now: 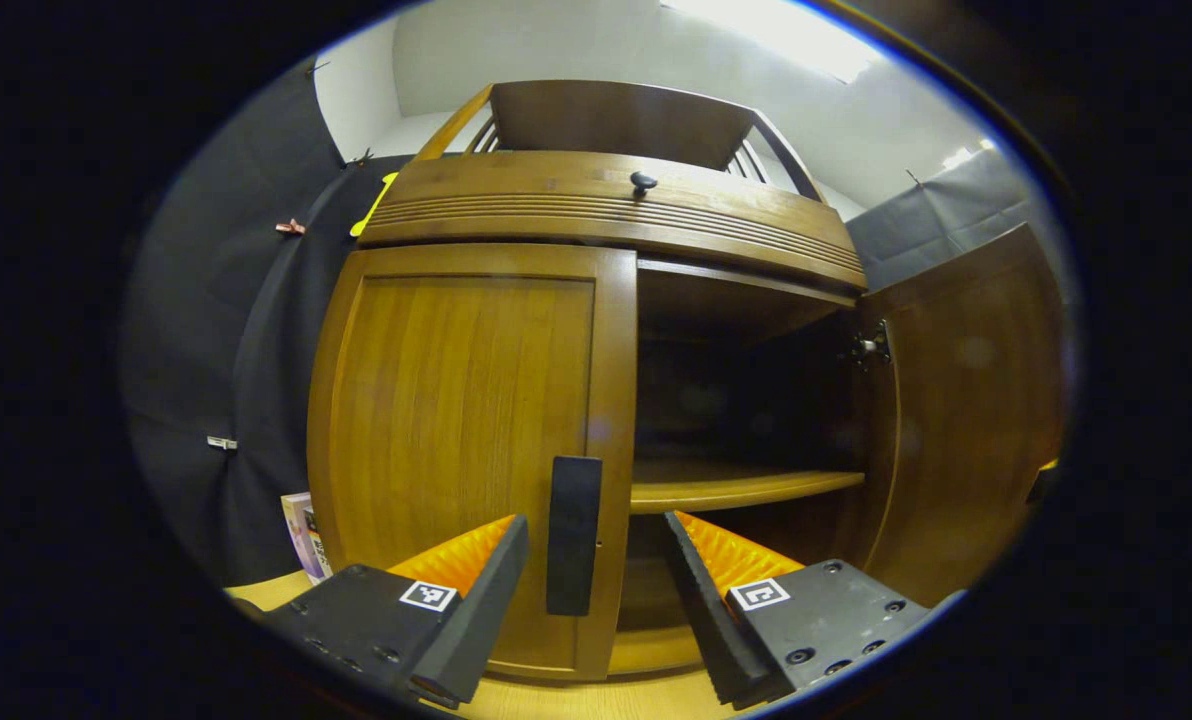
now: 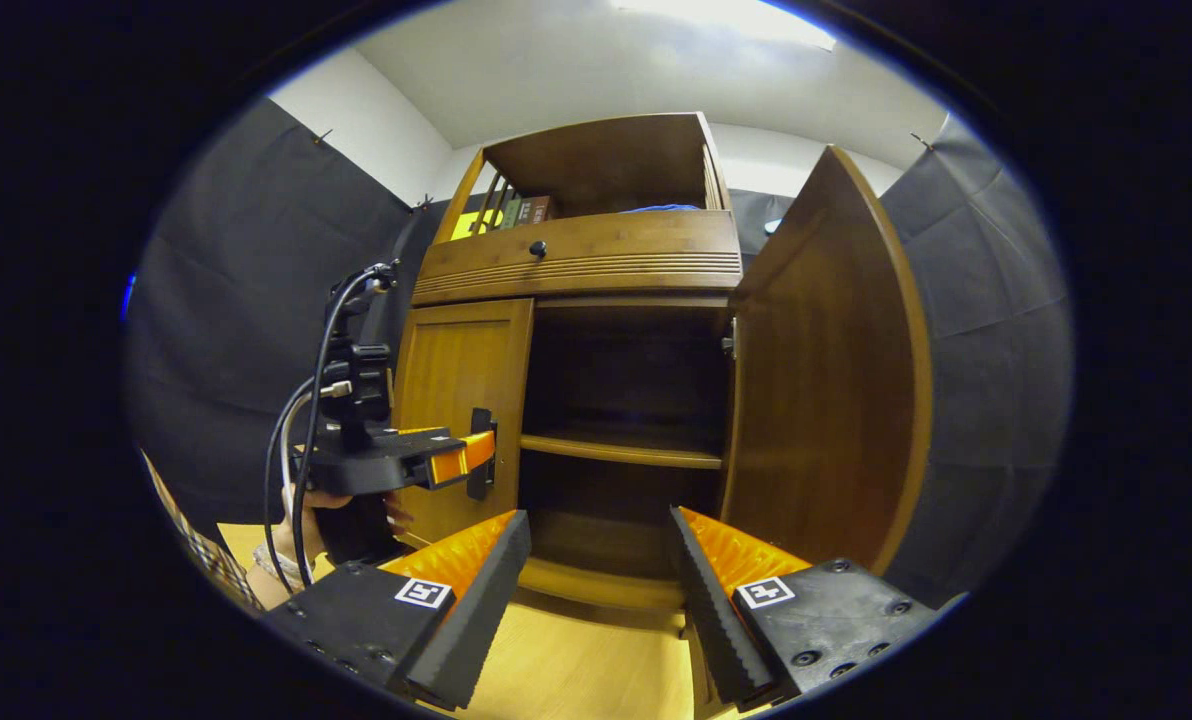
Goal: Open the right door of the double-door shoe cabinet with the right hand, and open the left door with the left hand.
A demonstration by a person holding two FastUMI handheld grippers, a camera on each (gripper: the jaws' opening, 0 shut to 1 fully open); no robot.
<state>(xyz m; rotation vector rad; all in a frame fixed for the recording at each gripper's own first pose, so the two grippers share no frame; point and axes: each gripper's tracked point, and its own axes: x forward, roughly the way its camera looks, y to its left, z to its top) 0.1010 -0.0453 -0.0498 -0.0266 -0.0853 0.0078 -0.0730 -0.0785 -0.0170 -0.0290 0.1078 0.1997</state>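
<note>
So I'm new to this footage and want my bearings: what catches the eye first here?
The wooden shoe cabinet dominates both views, its right door swung wide open to show a bare shelf inside. The left door is shut, and the open left gripper sits right at its dark handle, fingers either side. The right gripper hangs open in front.

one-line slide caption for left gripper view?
Open left claw lined up on the shut left door's handle; right door already open.

Bright ceiling light (image 1: pixel 786 35) glares overhead — cabinet interior (image 2: pixel 626 370) sits in deep shadow, and fisheye bending curves the edges; focus stays sharp.
</note>
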